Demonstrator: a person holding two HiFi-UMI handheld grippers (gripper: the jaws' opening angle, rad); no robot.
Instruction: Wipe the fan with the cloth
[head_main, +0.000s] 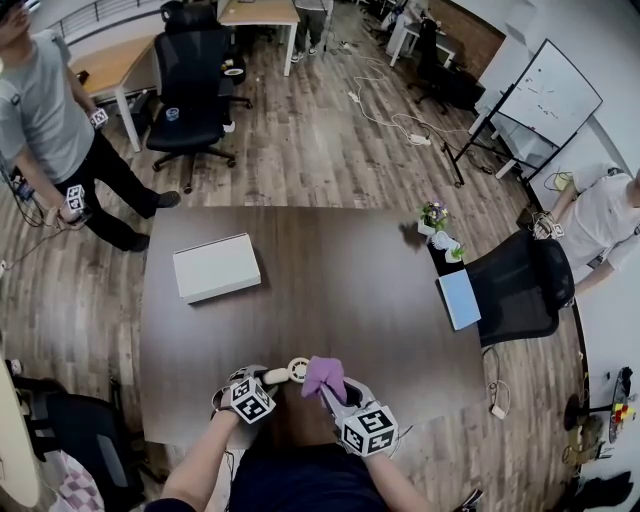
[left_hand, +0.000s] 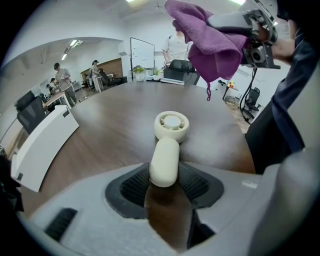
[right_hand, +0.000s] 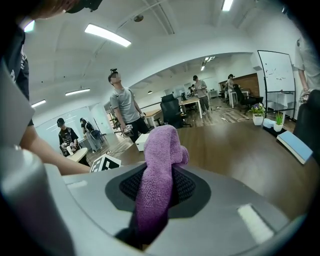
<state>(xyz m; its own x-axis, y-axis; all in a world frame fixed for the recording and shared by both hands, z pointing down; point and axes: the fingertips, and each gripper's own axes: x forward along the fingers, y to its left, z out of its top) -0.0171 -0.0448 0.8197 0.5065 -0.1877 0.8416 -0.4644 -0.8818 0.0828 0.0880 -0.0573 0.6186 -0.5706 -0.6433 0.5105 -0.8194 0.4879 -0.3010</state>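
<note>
Head view: at table's (head_main: 330, 290) near edge, fan (head_main: 295, 370), handle gripped between left tool's (head_main: 268, 380) jaws; just right of it, purple cloth (head_main: 323, 375) clamped in right tool (head_main: 335, 395); farther back, white box (head_main: 216, 267).

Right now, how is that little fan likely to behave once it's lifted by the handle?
The fan looks like light, stiff plastic. Its smooth rounded handle may slip or twist in the left hand-held gripper; the round head could tip it forward.

Open-plan office: dark meeting table (head_main: 330, 300), swivel chairs (head_main: 190, 90), desks (head_main: 262, 12), whiteboard (head_main: 548, 95), wood-plank floor (head_main: 320, 140).
</note>
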